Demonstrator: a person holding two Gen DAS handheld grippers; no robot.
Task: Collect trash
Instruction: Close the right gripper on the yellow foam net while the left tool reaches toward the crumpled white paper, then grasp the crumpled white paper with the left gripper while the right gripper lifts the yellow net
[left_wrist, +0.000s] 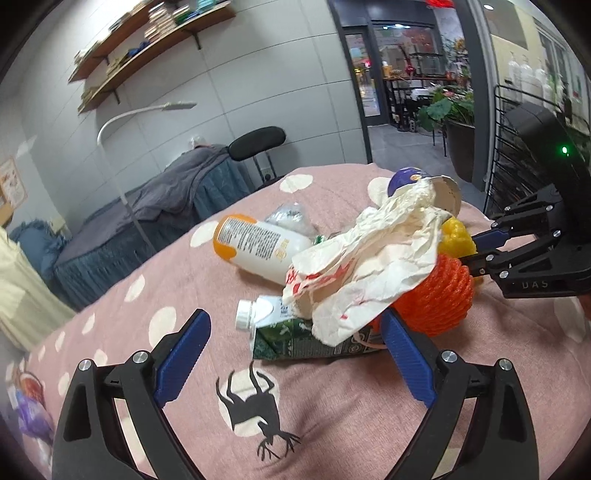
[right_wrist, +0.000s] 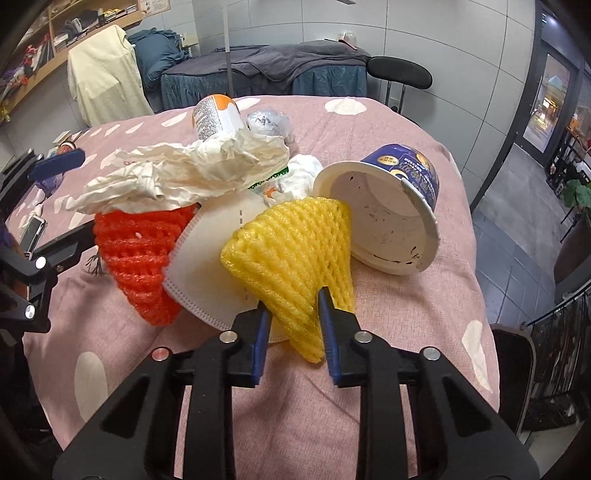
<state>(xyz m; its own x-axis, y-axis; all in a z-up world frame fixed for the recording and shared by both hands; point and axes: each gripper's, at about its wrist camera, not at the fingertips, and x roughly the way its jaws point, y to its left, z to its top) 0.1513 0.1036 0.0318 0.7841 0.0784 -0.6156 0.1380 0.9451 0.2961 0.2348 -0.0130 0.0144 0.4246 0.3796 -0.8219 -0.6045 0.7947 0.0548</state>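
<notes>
The right gripper (right_wrist: 291, 314) has its two blue fingers closed in on the narrow lower end of the yellow foam net (right_wrist: 291, 254), which is pinched between them; the net's long axis runs straight away from the tool, widening toward the pile. The left gripper (left_wrist: 295, 343) is spread wide and holds nothing, its fingers standing either side of the green carton (left_wrist: 295, 339) at the near edge of the pile. All the trash sits together on the pink dotted tablecloth (left_wrist: 166, 266). The crumpled paper wrapper (left_wrist: 369, 258) is draped over the orange foam net (left_wrist: 436, 295); beyond lie the tipped noodle cup (right_wrist: 391, 221), the white bottle (left_wrist: 258, 247) on its side and a white face mask (right_wrist: 210, 258). By my reading the carton falls to the left gripper, lying directly ahead with its white cap (left_wrist: 244, 314) pointing left, across the fingers' line.
</notes>
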